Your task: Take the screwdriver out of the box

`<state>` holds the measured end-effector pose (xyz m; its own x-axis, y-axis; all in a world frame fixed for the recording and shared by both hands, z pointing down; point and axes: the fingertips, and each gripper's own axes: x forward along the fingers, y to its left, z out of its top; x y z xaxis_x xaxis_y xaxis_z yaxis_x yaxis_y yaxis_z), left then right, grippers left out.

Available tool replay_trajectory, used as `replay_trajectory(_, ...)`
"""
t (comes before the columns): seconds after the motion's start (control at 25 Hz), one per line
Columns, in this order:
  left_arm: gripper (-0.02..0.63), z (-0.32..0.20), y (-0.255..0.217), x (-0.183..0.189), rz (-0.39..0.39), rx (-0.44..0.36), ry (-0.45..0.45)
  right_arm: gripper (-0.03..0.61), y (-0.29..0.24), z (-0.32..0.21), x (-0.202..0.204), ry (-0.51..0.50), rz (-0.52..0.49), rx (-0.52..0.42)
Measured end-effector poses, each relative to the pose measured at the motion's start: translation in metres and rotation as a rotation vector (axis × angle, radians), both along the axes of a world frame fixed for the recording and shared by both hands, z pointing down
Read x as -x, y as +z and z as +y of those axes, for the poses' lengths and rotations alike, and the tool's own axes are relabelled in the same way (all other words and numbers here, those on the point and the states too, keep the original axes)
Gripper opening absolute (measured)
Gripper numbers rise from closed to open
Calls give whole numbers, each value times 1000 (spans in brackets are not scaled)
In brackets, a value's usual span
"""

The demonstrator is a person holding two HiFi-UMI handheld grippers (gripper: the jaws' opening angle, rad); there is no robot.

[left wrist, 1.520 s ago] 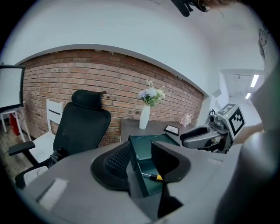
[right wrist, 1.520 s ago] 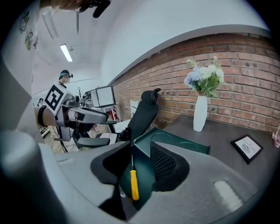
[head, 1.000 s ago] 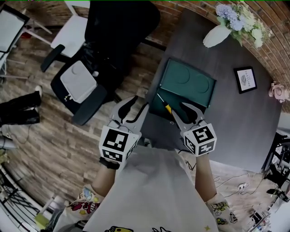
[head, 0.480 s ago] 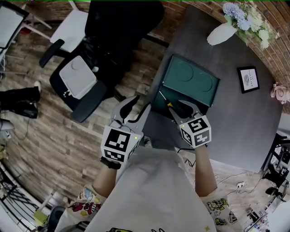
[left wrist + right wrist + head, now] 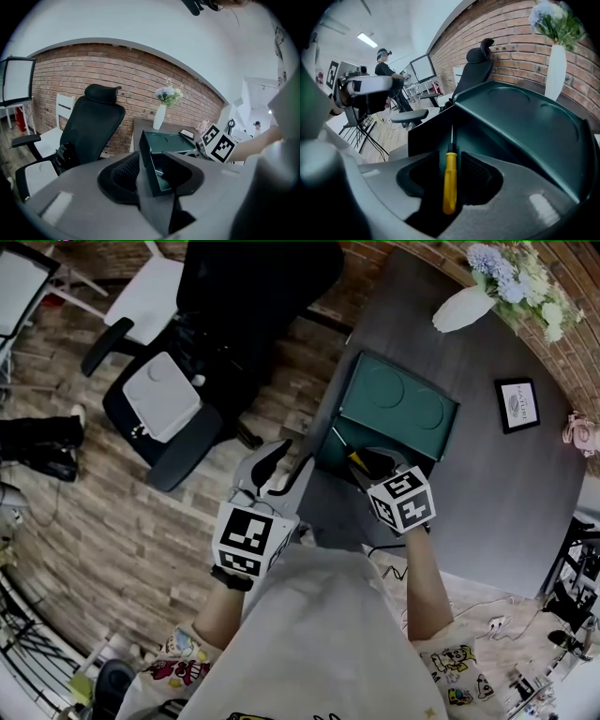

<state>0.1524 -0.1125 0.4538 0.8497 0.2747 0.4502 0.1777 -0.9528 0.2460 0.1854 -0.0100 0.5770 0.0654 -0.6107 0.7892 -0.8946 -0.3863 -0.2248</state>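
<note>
Barely underway: screwdriver [image 5: 449,183] lies in box [image 5: 398,409]; right gripper [image 5: 373,463] jaws straddle its handle, apparently unclosed. Left gripper [image 5: 292,457] jaws open, empty. Grip and lift remain.

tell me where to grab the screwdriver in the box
Grip the yellow handle, coming along its length from the butt end. It is the thick part and faces out of the box; the thin shaft points inward. The right tool straddles it, jaws apart.
</note>
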Motion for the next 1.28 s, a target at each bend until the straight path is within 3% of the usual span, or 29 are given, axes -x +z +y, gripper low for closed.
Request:
replay_trajectory(0.48,150,1,4,4,-9,2,-2,152,13,-4,0,-95,13,104)
replay_trajectory(0.88,147,0,2,3,-1,4,-17,111,15,-4,1,-232,141,229)
replay_trajectory(1.28,146,-1,1,4,9,7,-34,107,16,-4,0,-247,161,239)
